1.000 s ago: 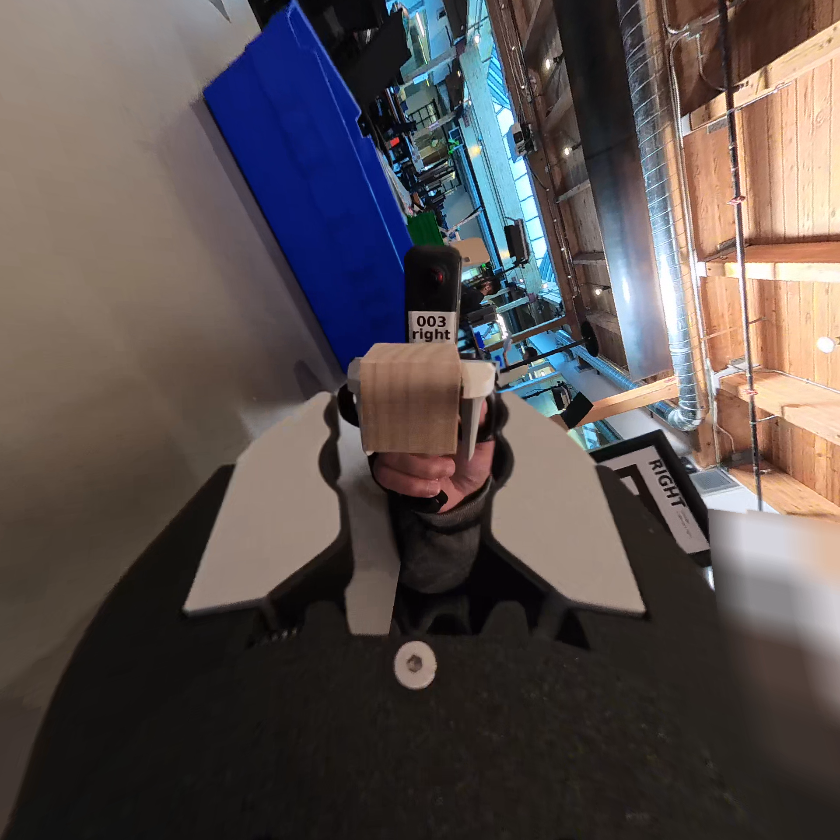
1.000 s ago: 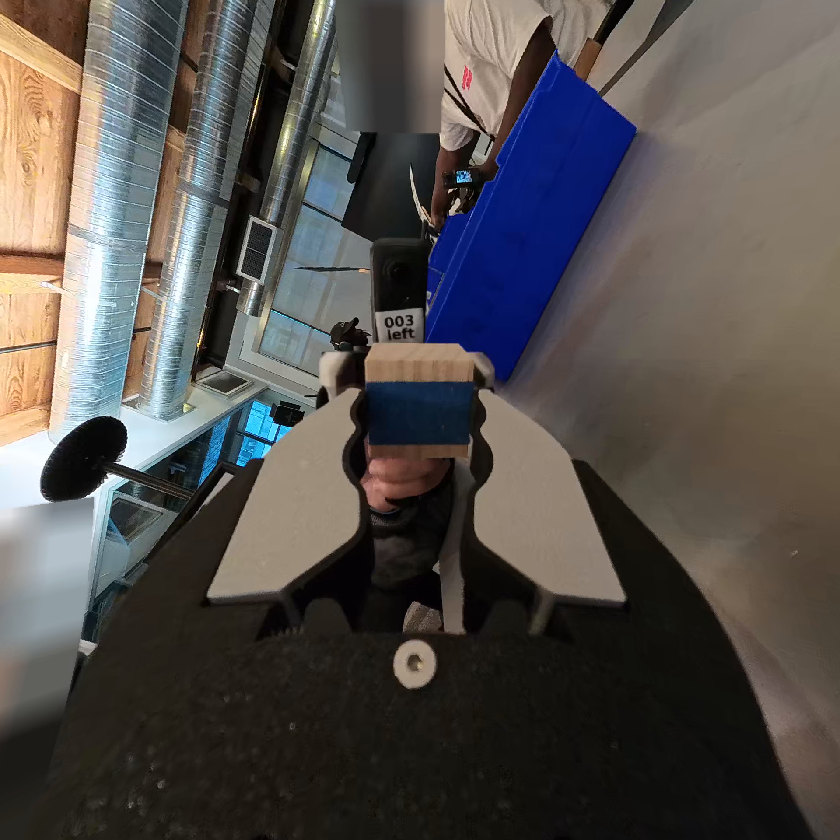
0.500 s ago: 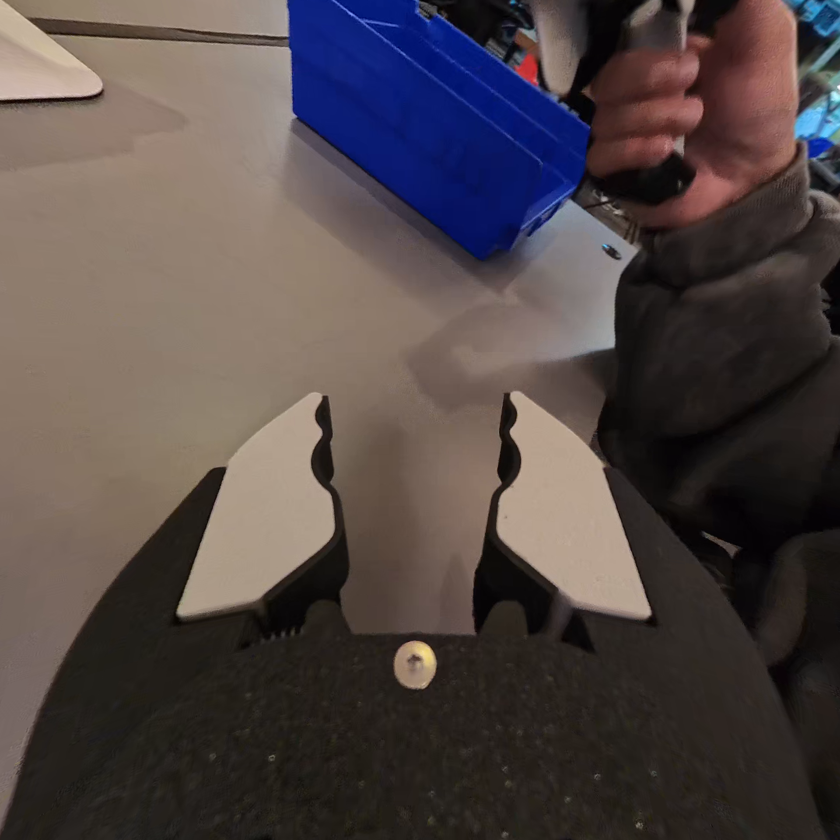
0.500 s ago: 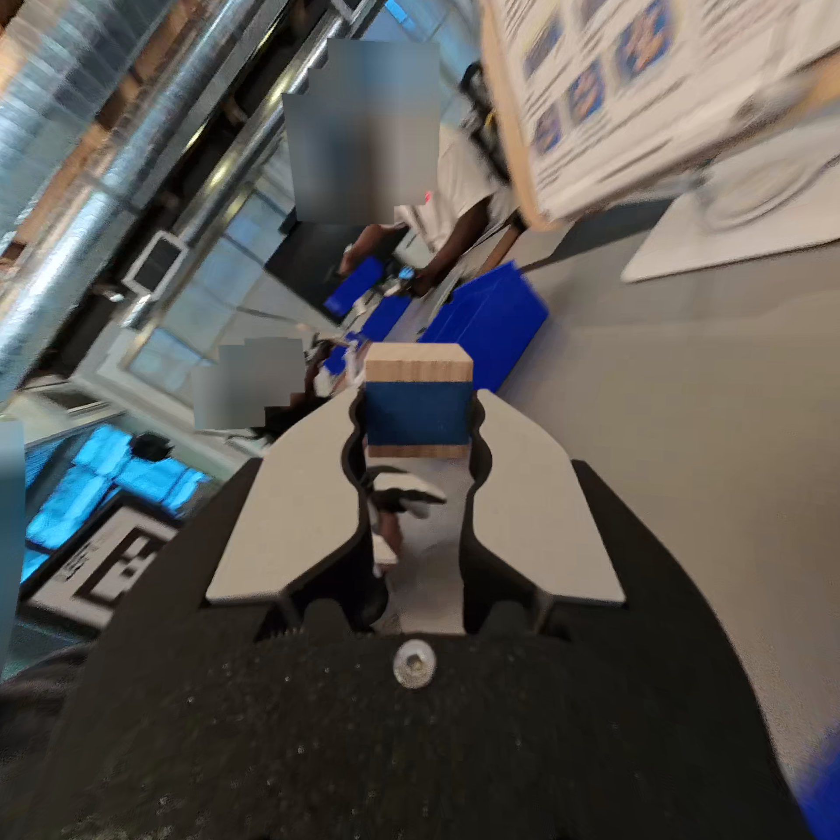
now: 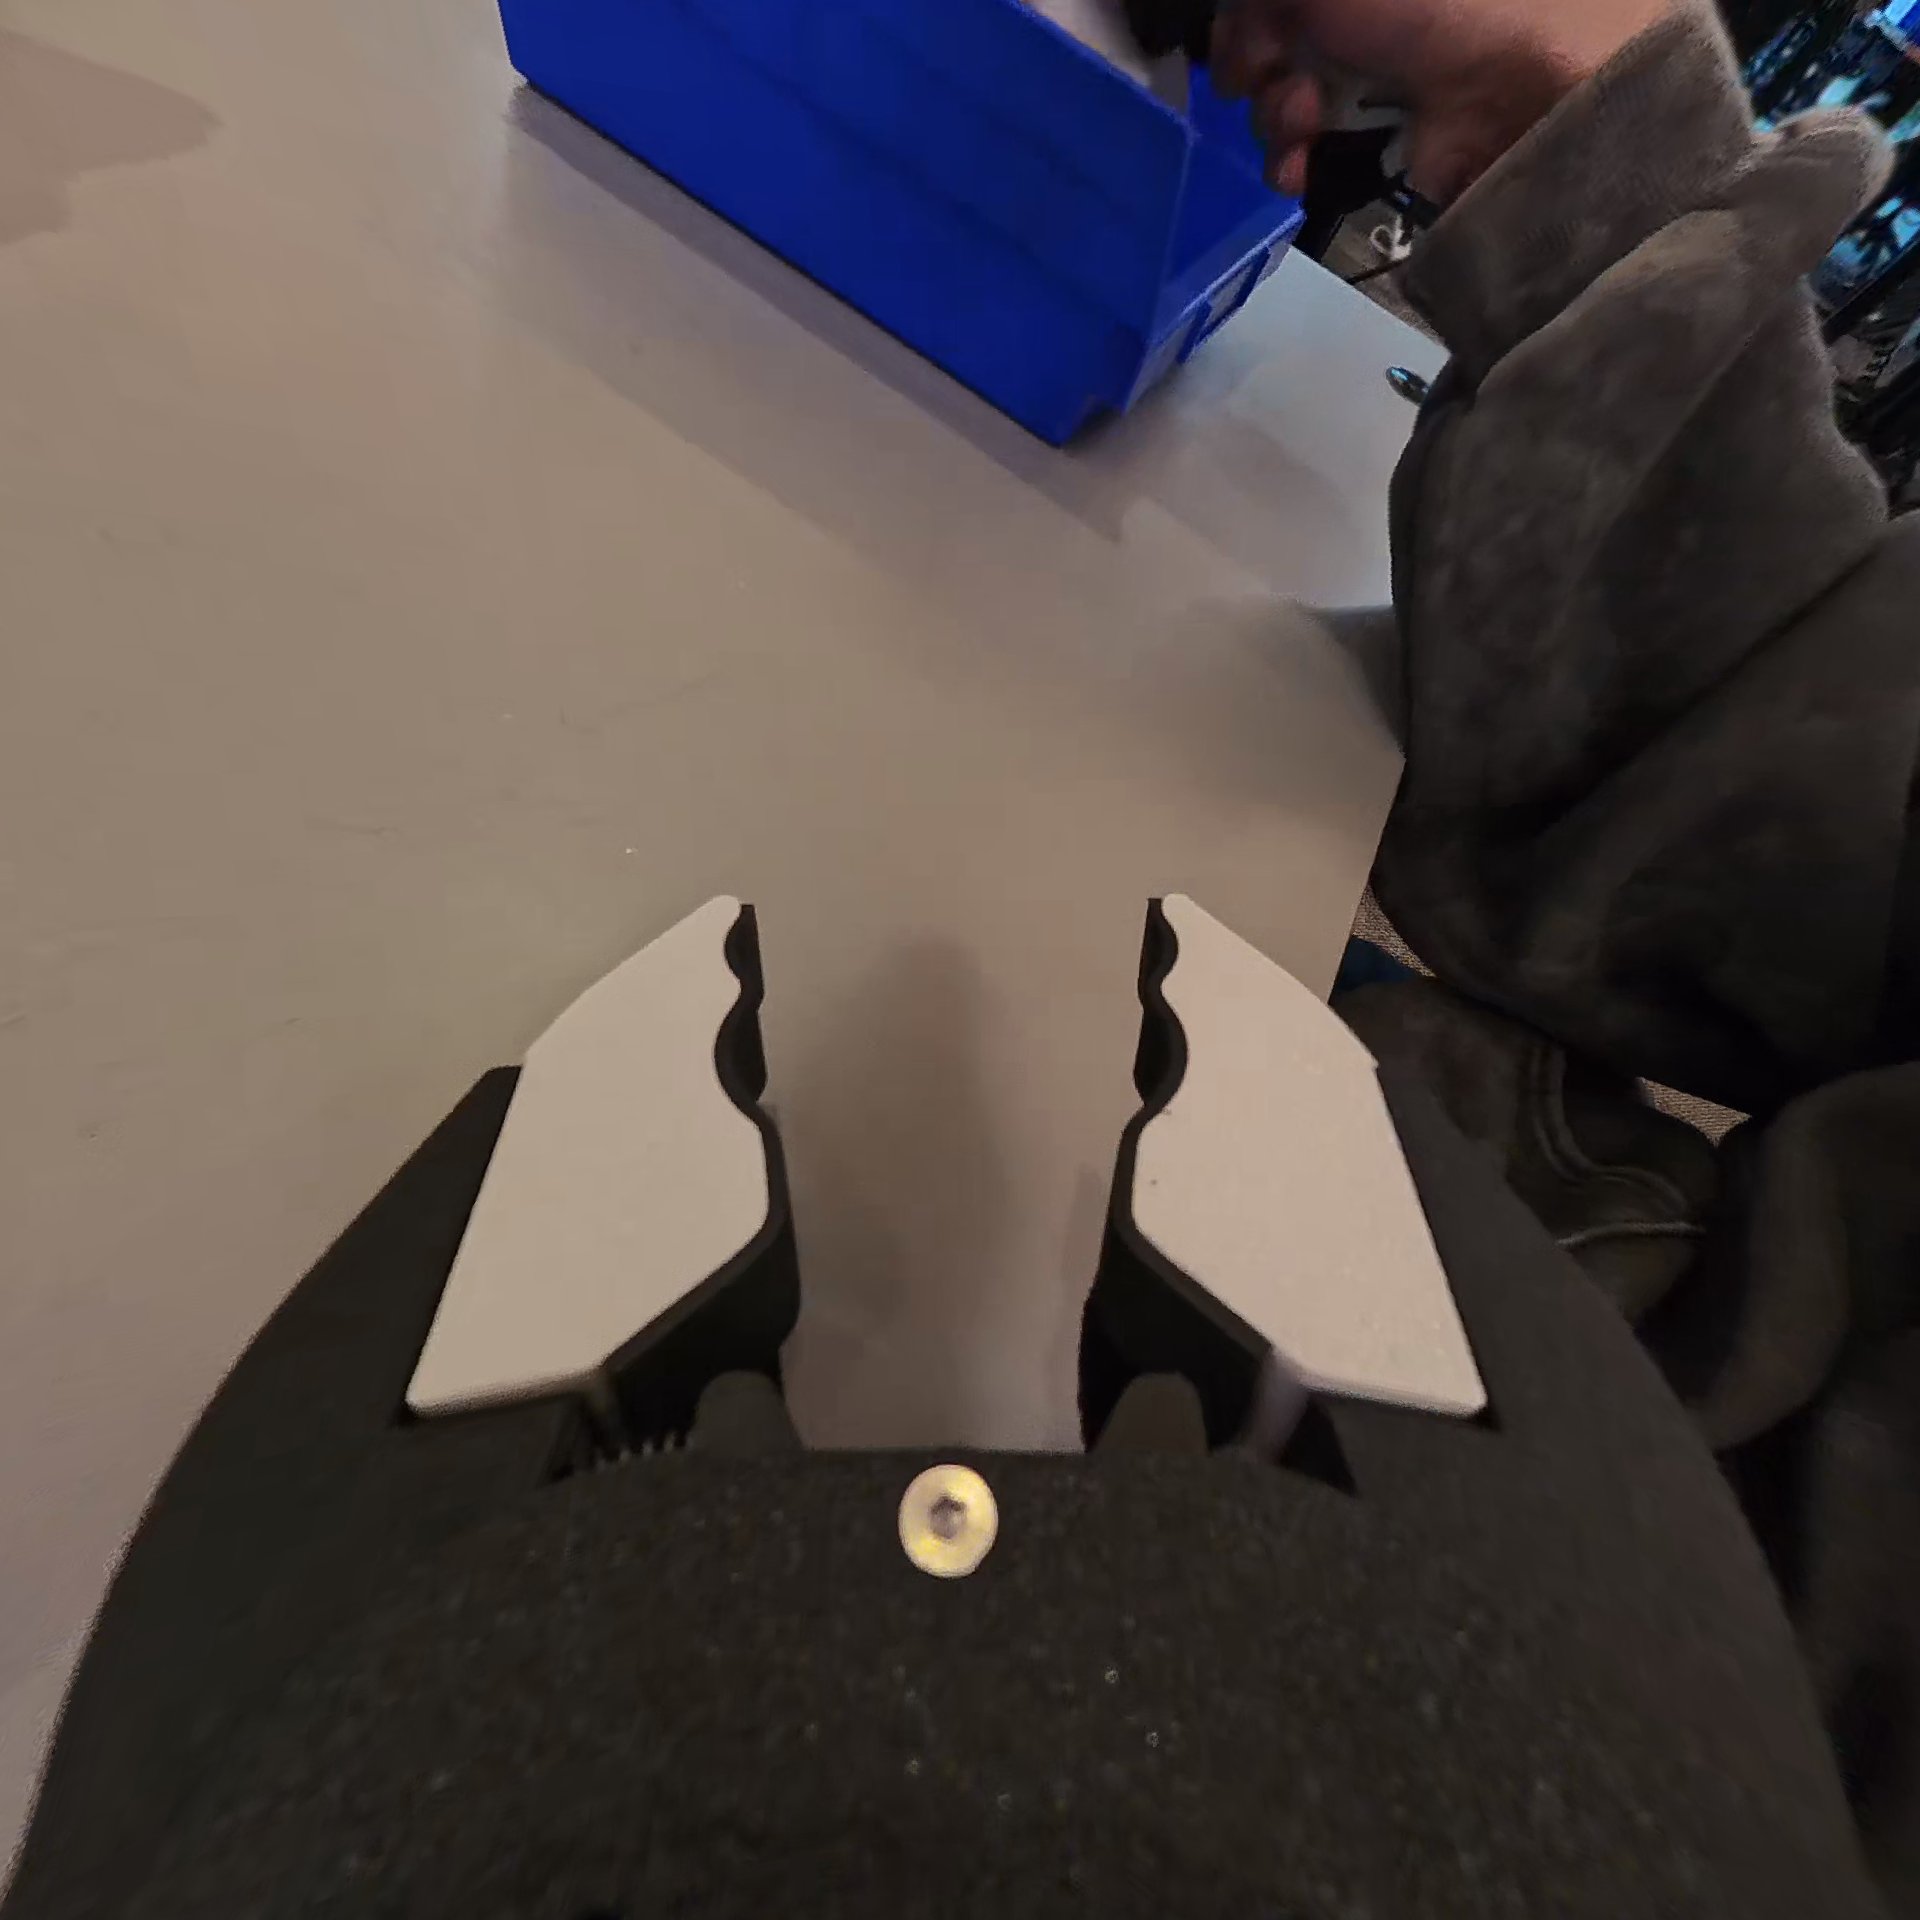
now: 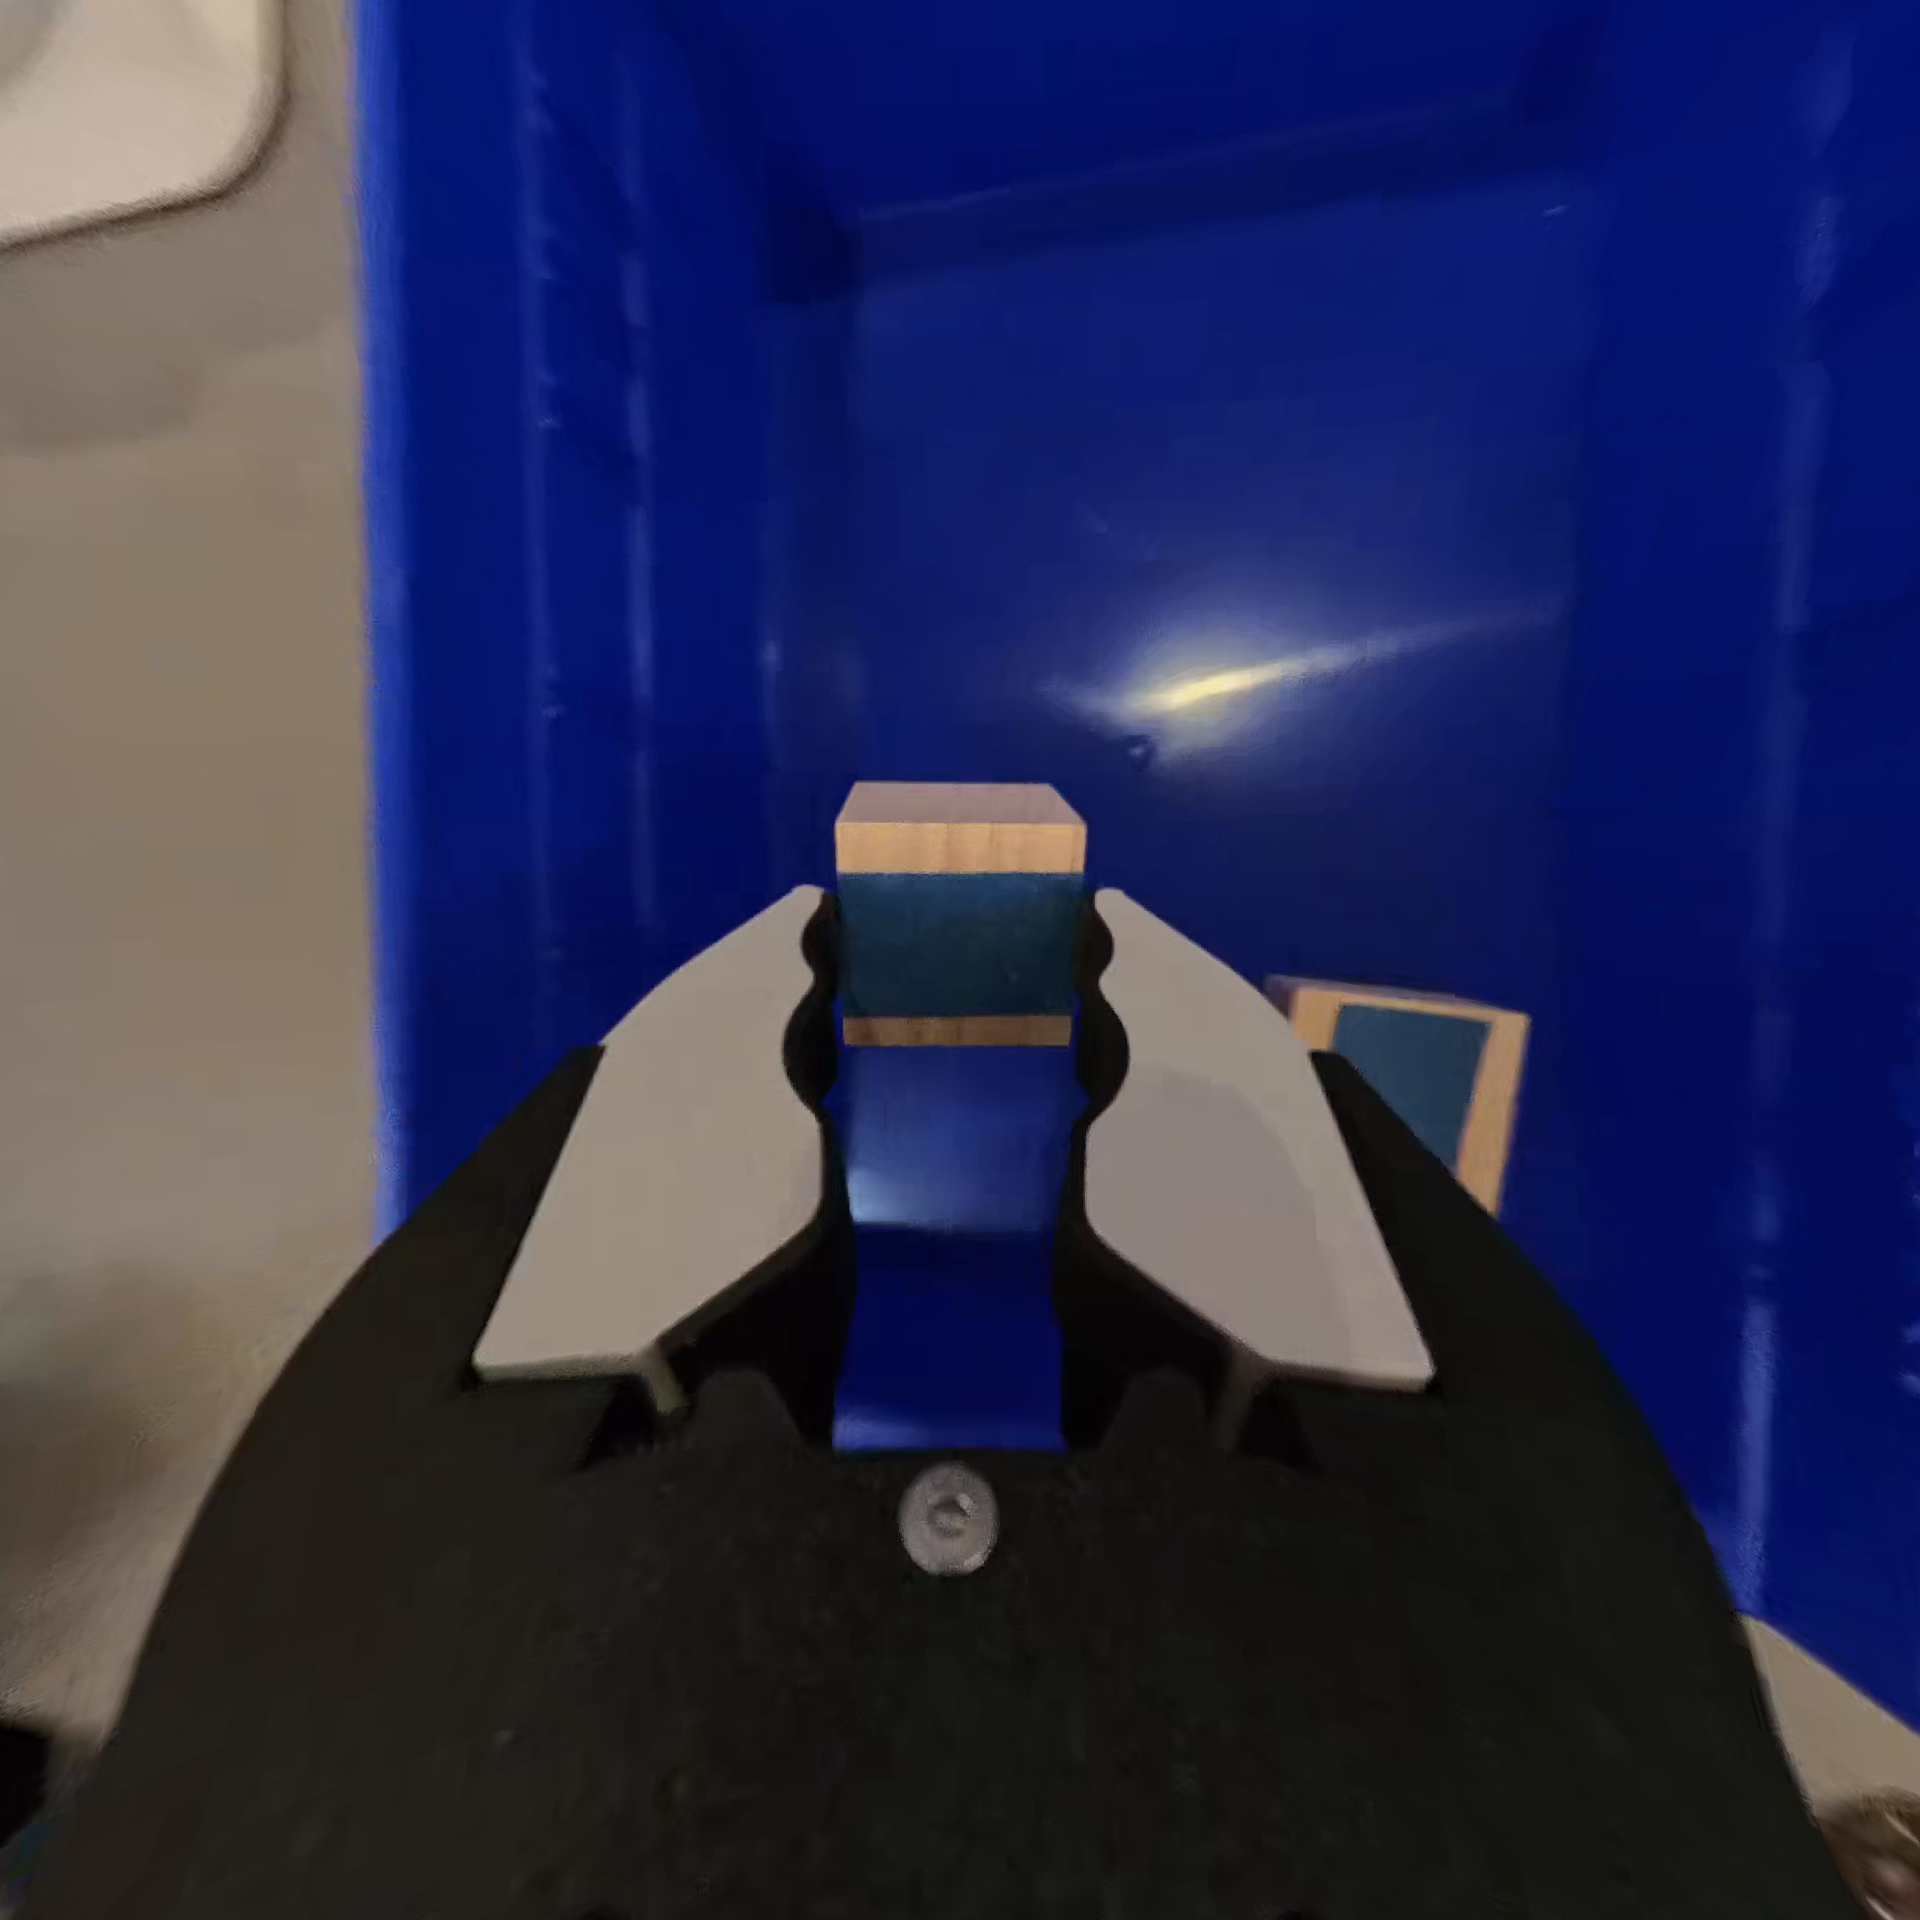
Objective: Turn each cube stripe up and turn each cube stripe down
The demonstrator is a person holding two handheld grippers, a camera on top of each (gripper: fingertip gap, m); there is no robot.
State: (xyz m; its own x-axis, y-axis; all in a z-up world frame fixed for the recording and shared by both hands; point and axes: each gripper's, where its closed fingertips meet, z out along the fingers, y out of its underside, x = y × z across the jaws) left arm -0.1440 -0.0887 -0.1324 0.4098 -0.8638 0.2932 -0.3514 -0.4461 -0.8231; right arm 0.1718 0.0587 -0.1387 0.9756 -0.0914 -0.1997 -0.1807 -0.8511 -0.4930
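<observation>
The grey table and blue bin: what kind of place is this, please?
Probably a workshop or lab bench: a plain grey table, a blue plastic bin holding a wooden cube, and a second cube in the right hand-held gripper.

Two wooden cubes show, each with a blue stripe: one cube (image 6: 961, 914) pinched at the fingertips, a second cube (image 6: 1408, 1086) lying in the bin. One blue bin (image 5: 935, 208) (seen in both views). Two grippers, one per view.

second cube (image 6: 1408, 1091) apparently inside bin (image 6: 1195, 416), right of held cube (image 6: 961, 914)
</observation>
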